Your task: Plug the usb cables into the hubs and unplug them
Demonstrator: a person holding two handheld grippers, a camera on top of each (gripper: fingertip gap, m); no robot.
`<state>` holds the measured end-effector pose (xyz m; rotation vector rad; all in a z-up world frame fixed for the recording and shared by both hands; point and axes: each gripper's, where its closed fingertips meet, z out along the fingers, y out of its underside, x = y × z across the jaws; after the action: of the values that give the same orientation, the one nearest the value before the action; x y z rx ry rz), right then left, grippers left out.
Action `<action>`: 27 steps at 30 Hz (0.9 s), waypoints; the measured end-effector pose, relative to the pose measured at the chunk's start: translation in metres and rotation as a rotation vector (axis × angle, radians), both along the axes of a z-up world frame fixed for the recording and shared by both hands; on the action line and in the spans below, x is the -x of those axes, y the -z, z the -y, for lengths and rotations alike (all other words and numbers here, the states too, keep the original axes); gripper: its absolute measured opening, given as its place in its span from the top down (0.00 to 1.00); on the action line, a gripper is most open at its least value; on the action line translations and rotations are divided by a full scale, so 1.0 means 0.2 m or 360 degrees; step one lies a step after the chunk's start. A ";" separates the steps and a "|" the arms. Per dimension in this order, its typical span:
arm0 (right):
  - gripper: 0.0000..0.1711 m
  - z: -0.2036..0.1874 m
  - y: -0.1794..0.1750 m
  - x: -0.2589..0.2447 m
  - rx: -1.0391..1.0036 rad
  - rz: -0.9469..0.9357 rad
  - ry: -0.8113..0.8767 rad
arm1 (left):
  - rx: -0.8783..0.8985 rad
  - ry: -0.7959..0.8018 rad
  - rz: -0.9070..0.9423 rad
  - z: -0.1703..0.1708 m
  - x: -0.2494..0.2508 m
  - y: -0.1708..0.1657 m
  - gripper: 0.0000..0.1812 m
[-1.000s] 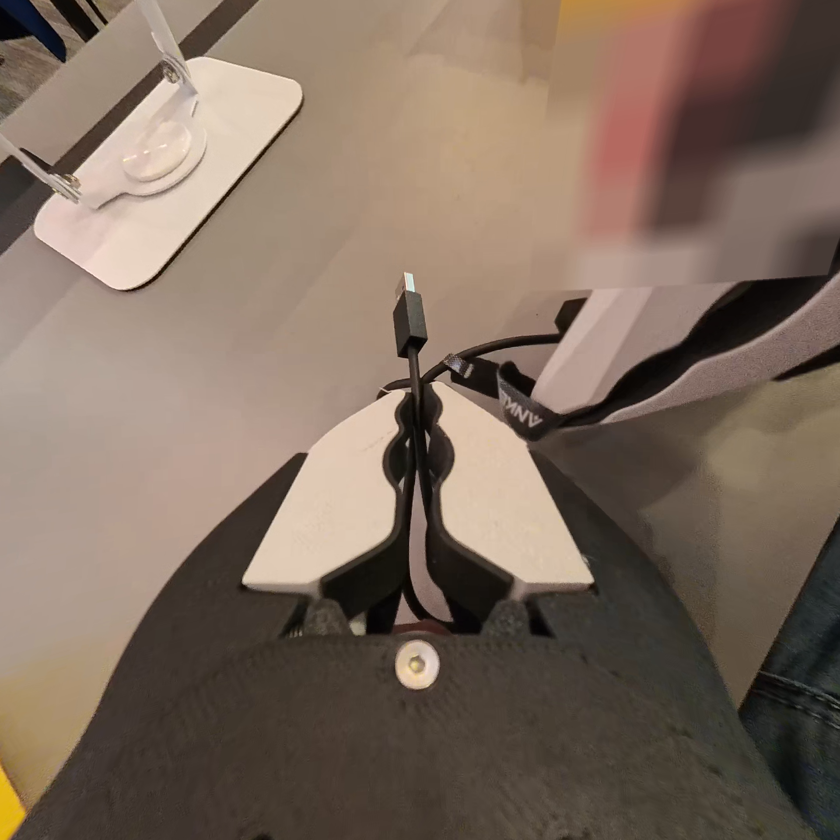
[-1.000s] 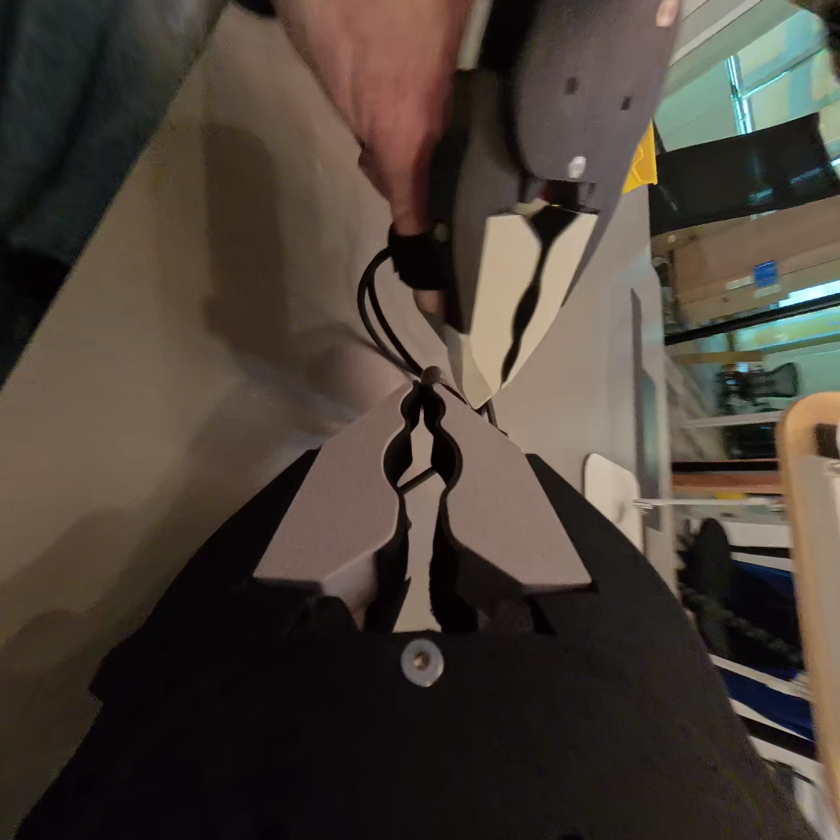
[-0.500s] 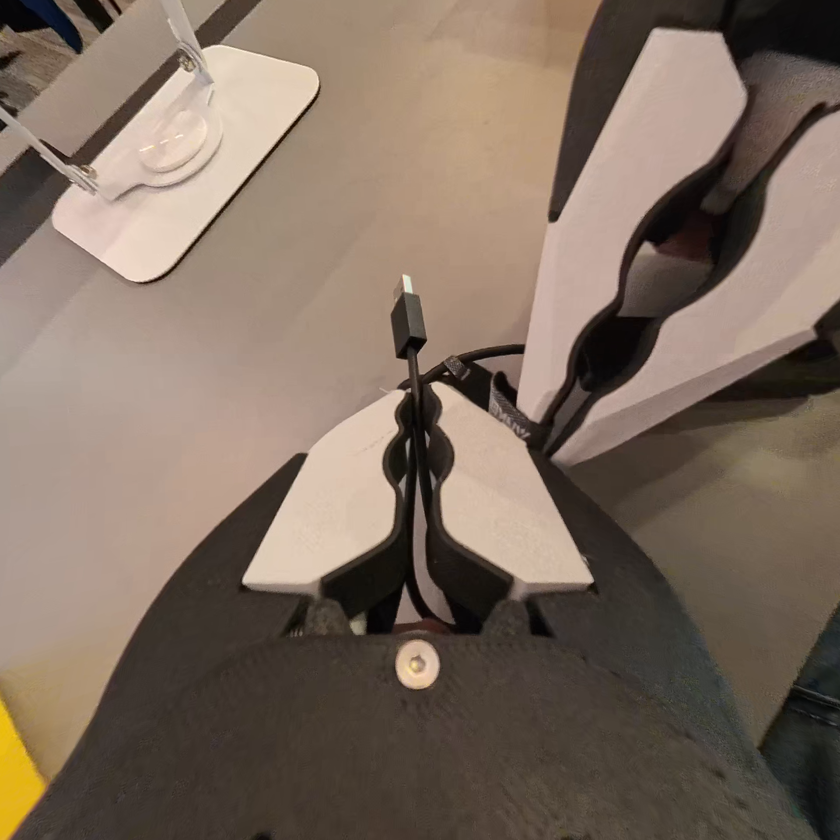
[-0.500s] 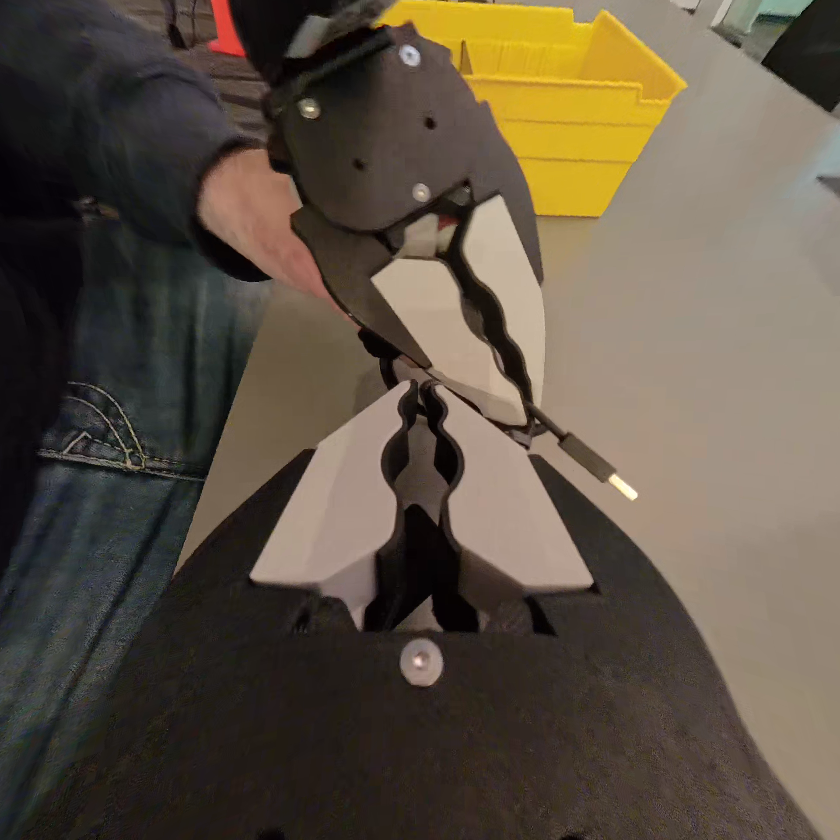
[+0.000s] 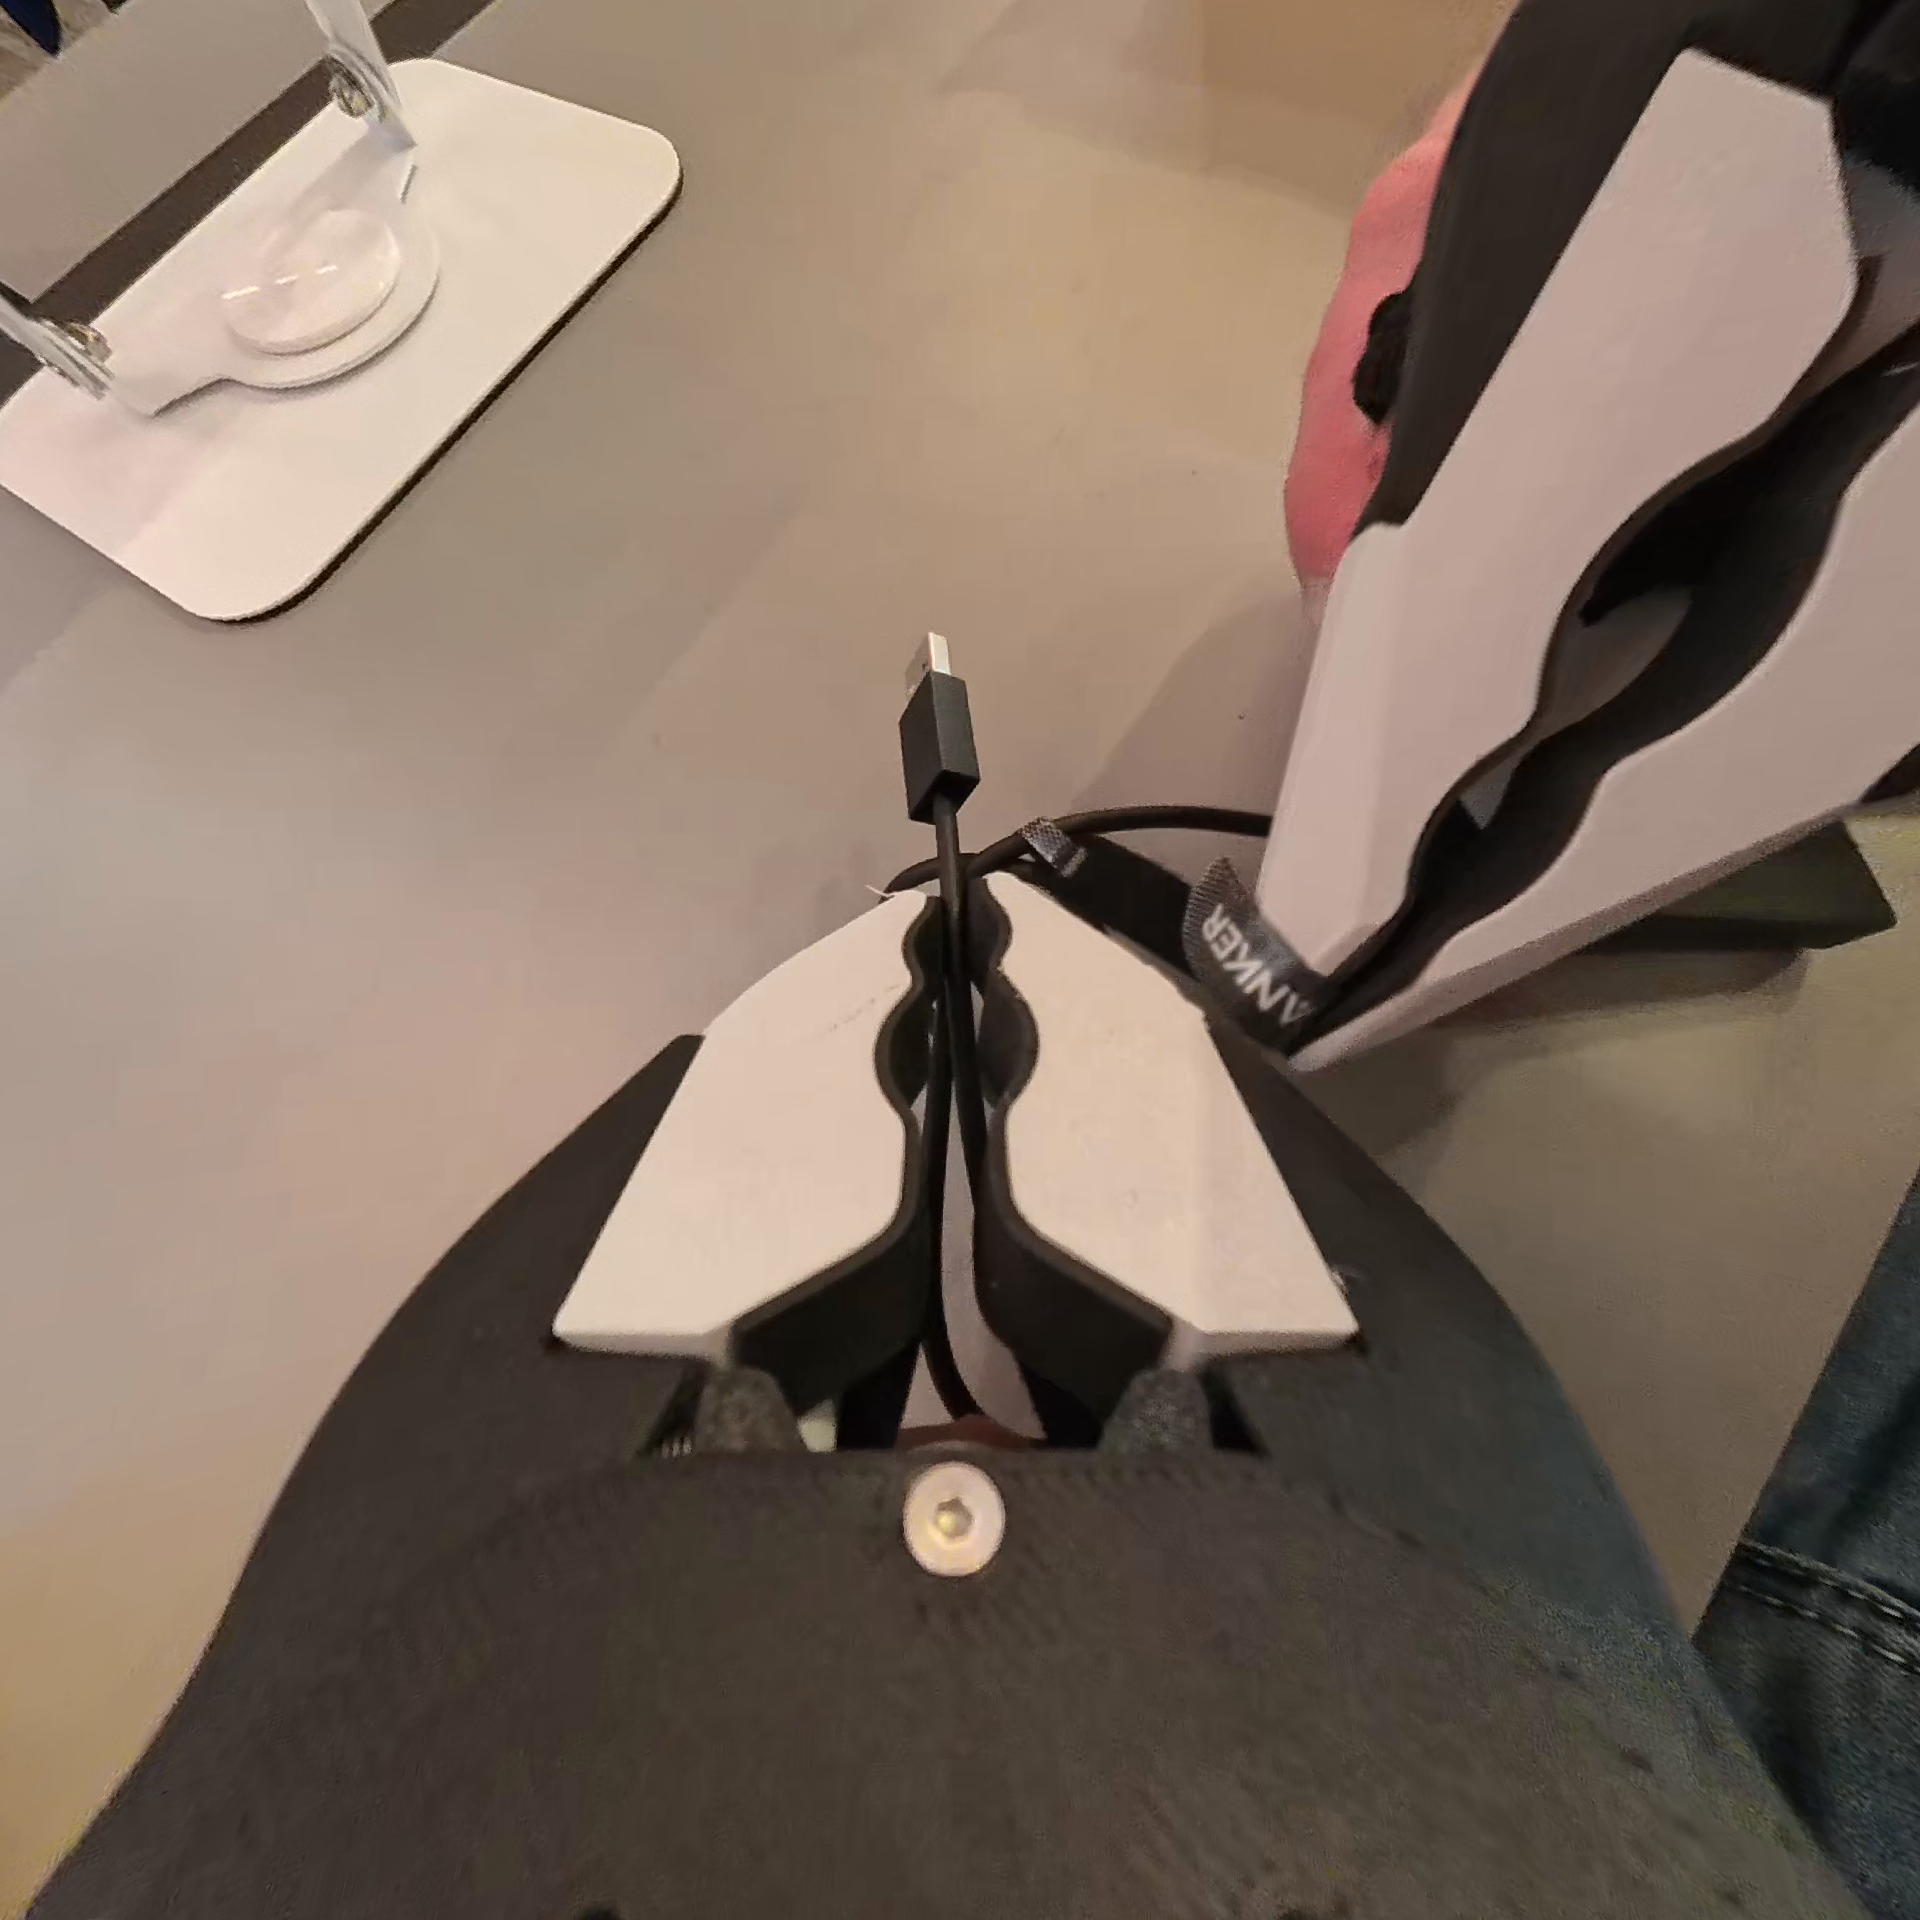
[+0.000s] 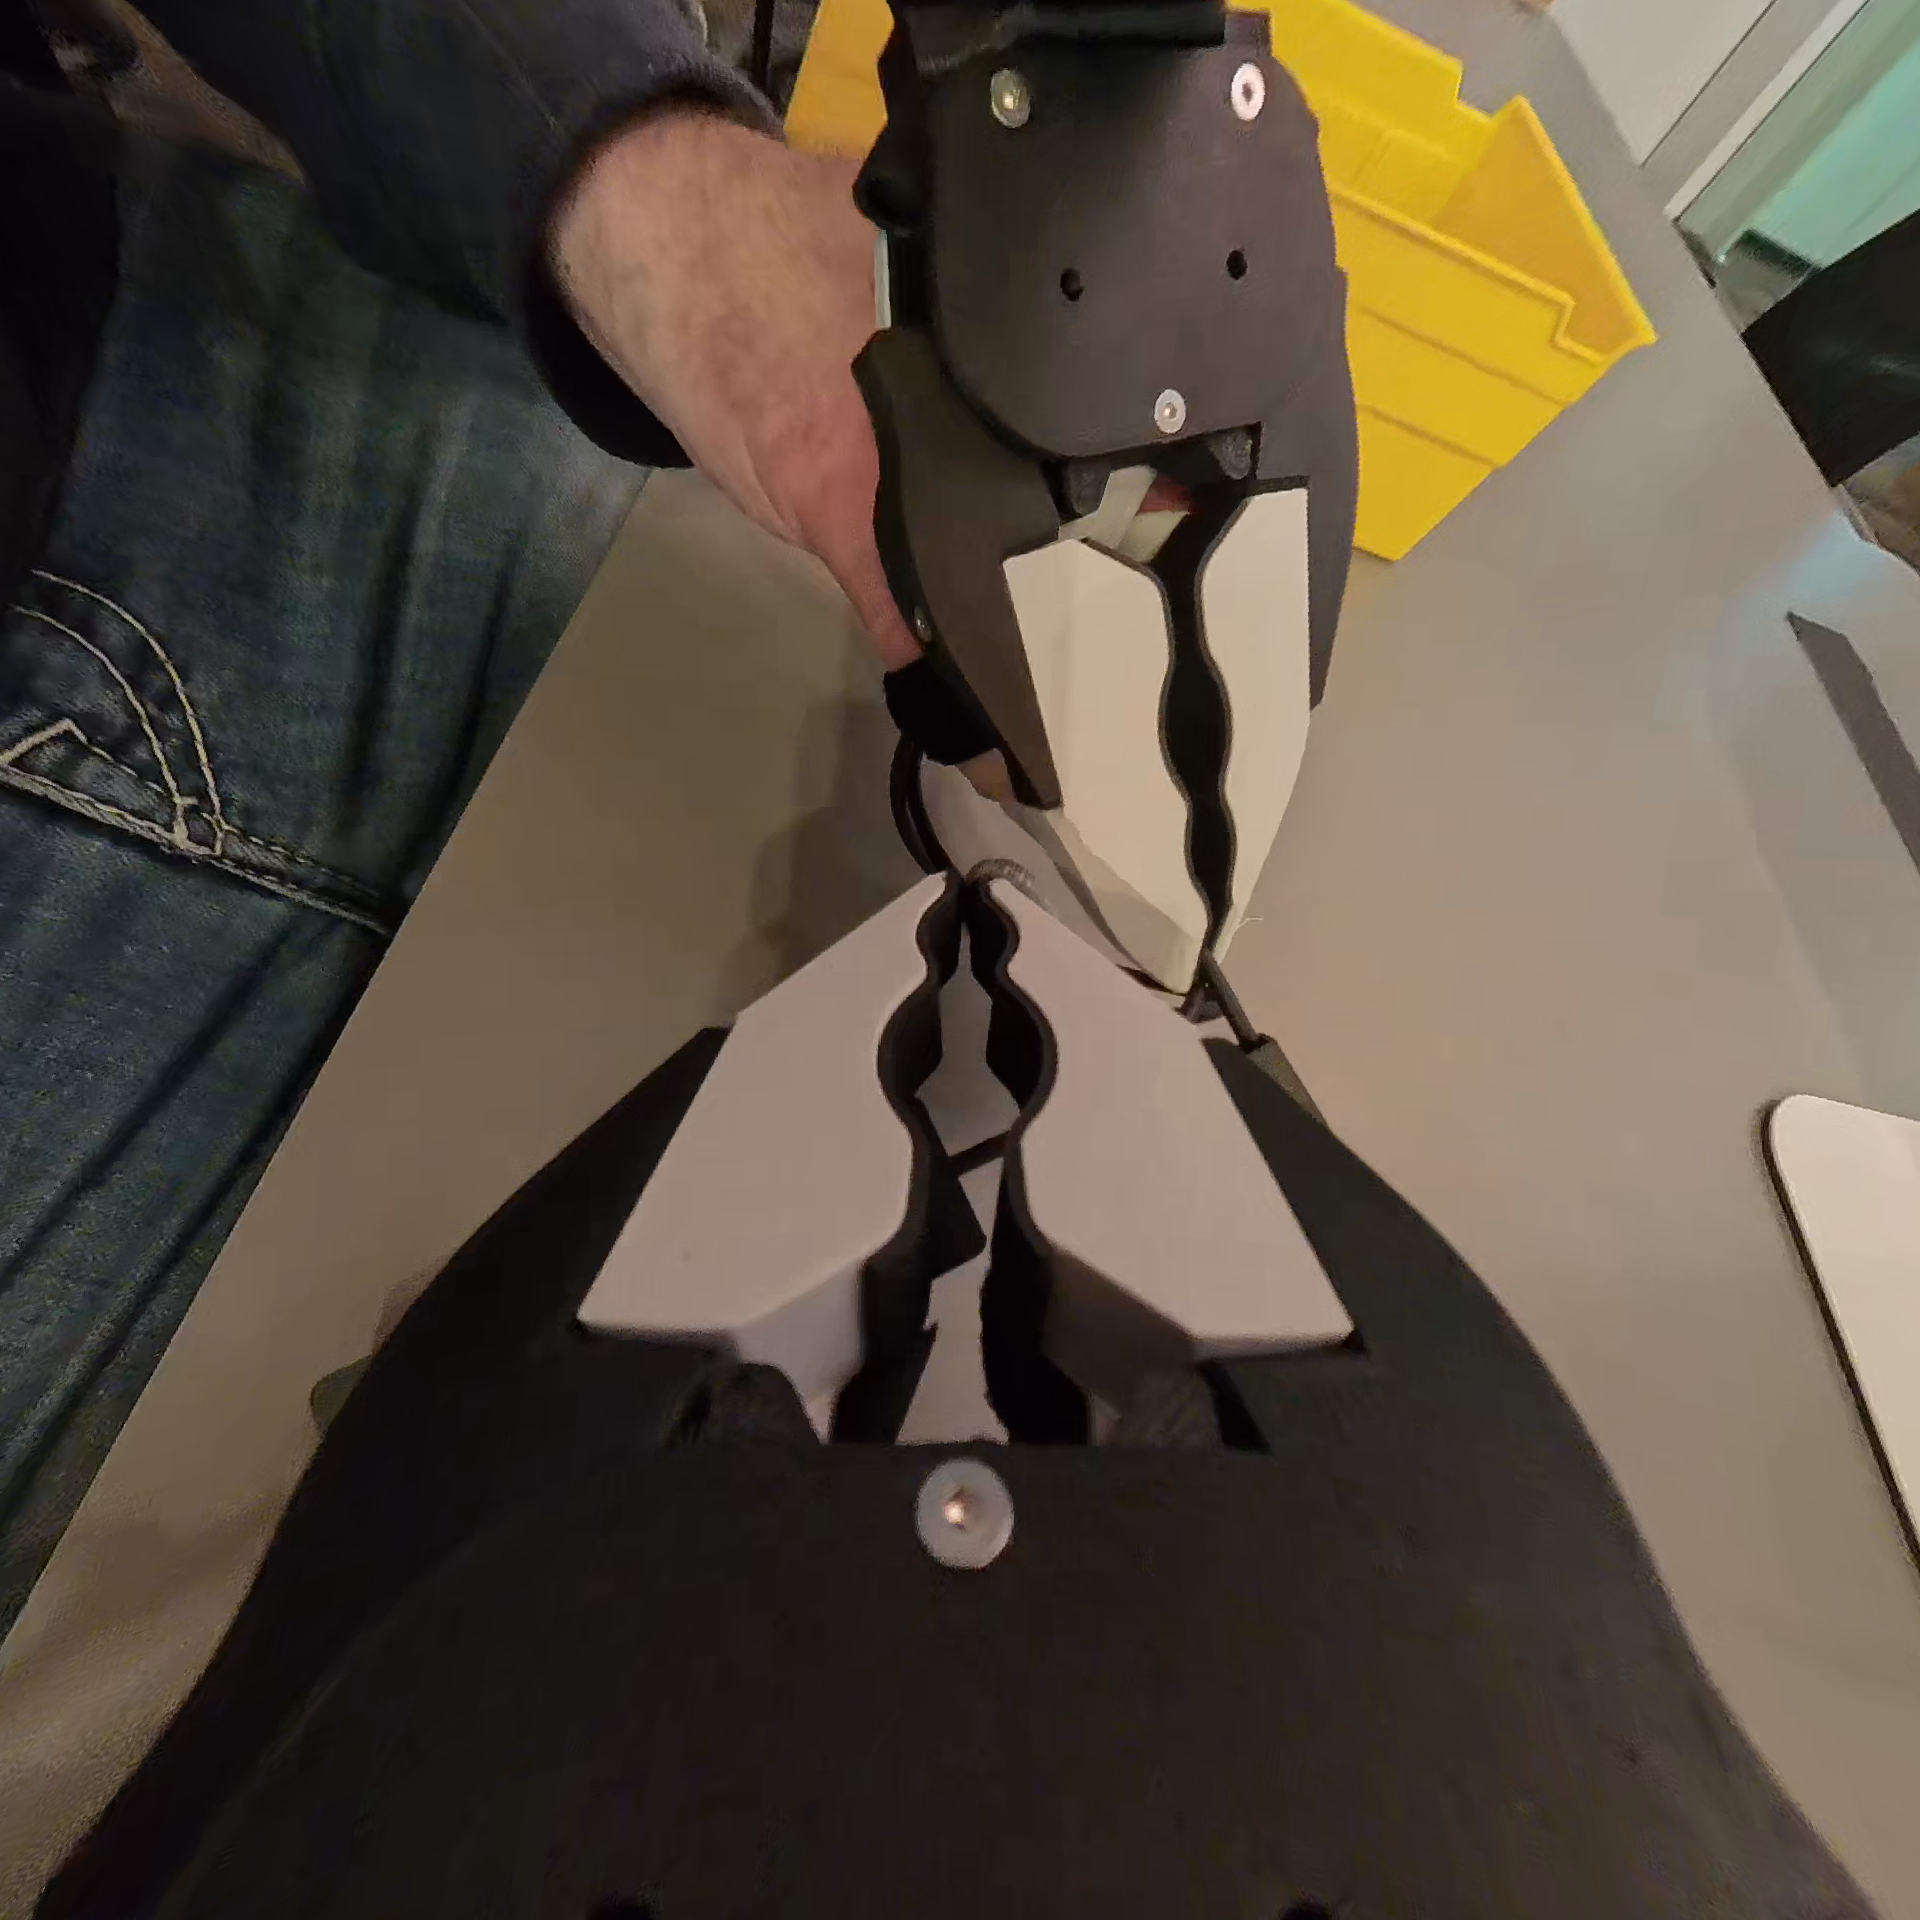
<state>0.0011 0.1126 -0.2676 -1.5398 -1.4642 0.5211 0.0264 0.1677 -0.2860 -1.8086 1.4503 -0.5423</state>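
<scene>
The grey bench [image 5: 520,935] carries a white stand base [image 5: 436,343] and a yellow bin [image 6: 1455,343]. The left claw [image 5: 951,914] is clamped on the black usb cable [image 5: 940,727], plug pointing forward above the bench; the right claw [image 6: 971,904] pinches its strap [image 5: 1242,966] just beside

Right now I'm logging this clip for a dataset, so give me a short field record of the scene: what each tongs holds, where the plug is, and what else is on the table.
left tongs: shut on the black USB cable
USB-A plug: free in the air ahead of the left tips, not in any hub
right tongs: nearly closed on the cable's strap
hub: none in view
grey table: carries a white stand base
yellow bin: at the table's far end
</scene>
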 end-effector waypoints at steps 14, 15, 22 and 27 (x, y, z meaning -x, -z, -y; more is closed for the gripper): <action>0.99 -0.02 0.07 0.05 0.0368 -0.0074 0.0035 | -0.0084 0.0003 -0.0053 0.01 -0.02 0.01 0.98; 1.00 -0.01 0.08 0.06 0.0293 -0.0029 0.0004 | -0.0087 -0.0005 -0.0062 0.01 -0.01 0.01 0.98; 1.00 0.02 0.09 0.03 -0.0230 0.0266 -0.0056 | -0.0048 -0.0030 -0.0075 -0.02 0.01 0.05 0.98; 1.00 0.04 0.02 0.03 -0.0130 0.0036 -0.0053 | 0.0018 0.0018 -0.0041 0.00 -0.01 0.05 0.98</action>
<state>-0.0044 0.1053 -0.2725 -1.4640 -1.5122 0.4590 0.0293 0.1672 -0.2957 -1.8231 1.4786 -0.5355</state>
